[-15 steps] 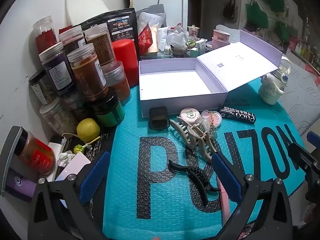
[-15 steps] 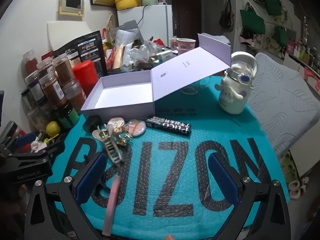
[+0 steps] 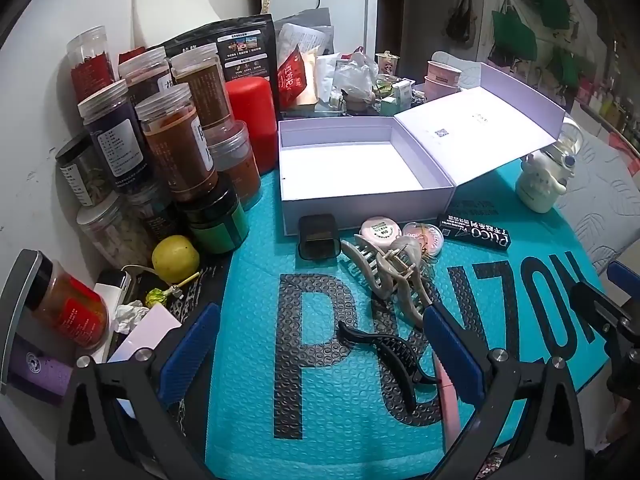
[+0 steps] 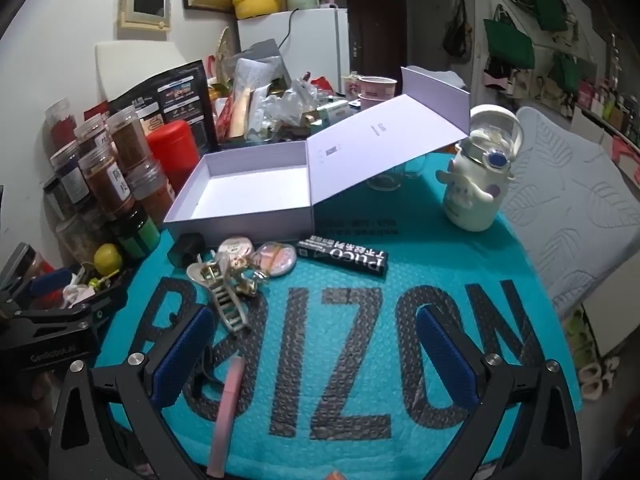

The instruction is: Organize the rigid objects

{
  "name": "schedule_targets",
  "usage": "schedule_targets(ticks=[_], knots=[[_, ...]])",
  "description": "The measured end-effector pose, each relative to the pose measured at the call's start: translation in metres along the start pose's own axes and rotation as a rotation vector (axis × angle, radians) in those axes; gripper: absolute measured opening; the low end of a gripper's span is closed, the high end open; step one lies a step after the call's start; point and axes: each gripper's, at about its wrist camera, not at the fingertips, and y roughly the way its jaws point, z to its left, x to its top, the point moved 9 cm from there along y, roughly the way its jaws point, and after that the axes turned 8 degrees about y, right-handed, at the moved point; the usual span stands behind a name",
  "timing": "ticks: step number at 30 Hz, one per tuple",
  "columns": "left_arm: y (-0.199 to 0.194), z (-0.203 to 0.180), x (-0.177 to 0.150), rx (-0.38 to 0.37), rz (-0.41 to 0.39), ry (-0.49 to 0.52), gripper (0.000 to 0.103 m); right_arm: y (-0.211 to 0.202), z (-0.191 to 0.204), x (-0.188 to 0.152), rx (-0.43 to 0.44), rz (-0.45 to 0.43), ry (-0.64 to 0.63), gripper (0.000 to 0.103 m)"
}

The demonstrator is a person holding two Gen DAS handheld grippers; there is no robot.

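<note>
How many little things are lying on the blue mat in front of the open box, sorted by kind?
Hair claw clips: 2, a beige plastic claw clip and a black plastic claw clip
Round flat tins: 2, a white one and a pink one
Long black printed box: 1
Small black square case: 1
Pink stick: 1
Total: 7

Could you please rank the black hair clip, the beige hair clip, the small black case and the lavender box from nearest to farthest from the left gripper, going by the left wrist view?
From the left gripper:
1. Black hair clip, lying between the fingers.
2. Beige hair clip, just ahead, toward the right finger.
3. Small black case, farther ahead at the box's front wall.
4. Lavender box, open, at the back.
</note>
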Motion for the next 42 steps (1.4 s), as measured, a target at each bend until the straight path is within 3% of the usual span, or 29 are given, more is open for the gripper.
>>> schedule_targets(ticks=[42], knots=[[0.0064,0.0051,-0.001,-0.003,0.016,-0.008,0.103,0.0086,-0.0077,0.0076,0.002,0.019,-0.006,0.103]])
